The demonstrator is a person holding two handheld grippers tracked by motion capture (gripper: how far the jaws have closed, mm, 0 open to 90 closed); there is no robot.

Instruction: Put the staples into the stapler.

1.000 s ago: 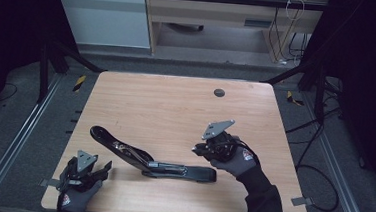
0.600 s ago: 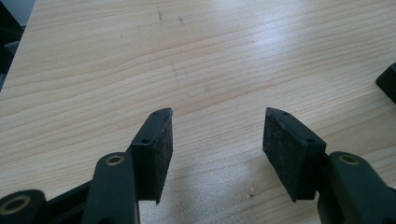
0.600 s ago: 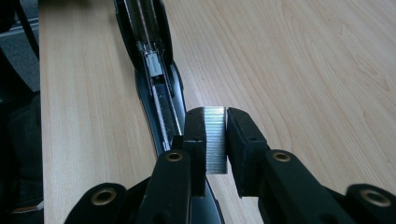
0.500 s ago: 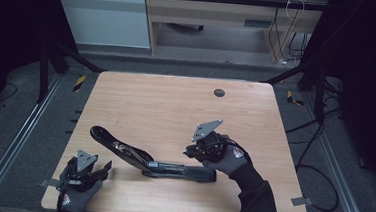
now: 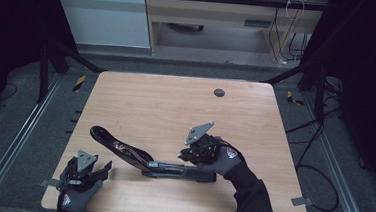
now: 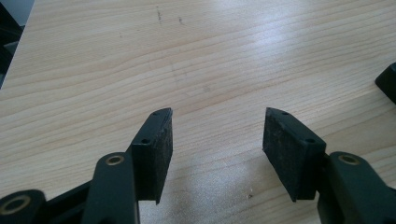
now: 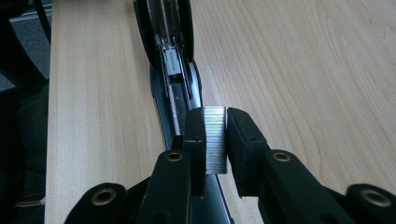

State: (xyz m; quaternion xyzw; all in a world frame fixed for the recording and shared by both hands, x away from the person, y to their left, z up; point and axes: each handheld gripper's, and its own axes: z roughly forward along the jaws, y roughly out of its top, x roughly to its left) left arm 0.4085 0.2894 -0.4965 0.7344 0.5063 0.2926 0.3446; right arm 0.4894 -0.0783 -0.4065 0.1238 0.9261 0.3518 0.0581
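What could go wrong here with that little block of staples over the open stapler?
The staple strip is pinched only at its sides by the right hand-held gripper, so it might snap or slip. The stapler lies unheld, the left hand-held gripper open and apart from it, so it might shift.

Left gripper (image 6: 217,144), jaws apart, over bare wooden table (image 6: 210,60)

A light wooden table with rounded corners (image 5: 141,102) stands on a dark grey floor between metal rails; a small round dark grommet hole (image 5: 219,92) sits near its far edge, right of centre; a long black stapler swung open, its arm raised toward the left (image 5: 137,156), lies directly on the near half of the top, its flat base pointing right; the grain runs across the board.
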